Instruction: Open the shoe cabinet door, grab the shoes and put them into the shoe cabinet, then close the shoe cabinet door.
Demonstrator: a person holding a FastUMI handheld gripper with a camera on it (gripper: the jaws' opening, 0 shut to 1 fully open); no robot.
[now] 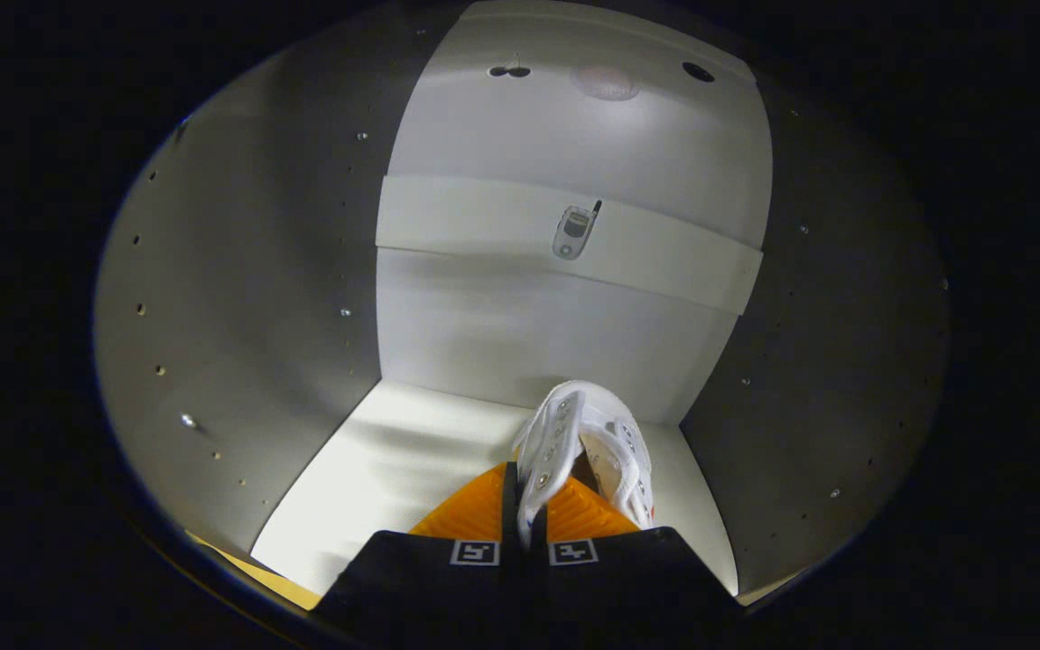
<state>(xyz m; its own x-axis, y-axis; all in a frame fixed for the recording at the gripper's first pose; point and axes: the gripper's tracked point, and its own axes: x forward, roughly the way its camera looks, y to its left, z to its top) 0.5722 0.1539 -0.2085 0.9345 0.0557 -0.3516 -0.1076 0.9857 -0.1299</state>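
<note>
I am looking into the white shoe cabinet (448,325), with its back panel ahead and side walls on both sides. A white lace-up shoe (588,442) with metal eyelets hangs from my gripper (524,506), just above the cabinet's bottom shelf (394,478). Both fingers are pressed together on the shoe's upper edge by the eyelets. The shoe's toe points away from me toward the back panel, right of the shelf's middle. Its sole is hidden behind the fingers.
A horizontal white rail (484,226) crosses the back panel and carries a small metal fitting (574,232). Rows of shelf-pin holes run down the left wall (213,298) and the right wall (836,361). The shelf's left half is bare.
</note>
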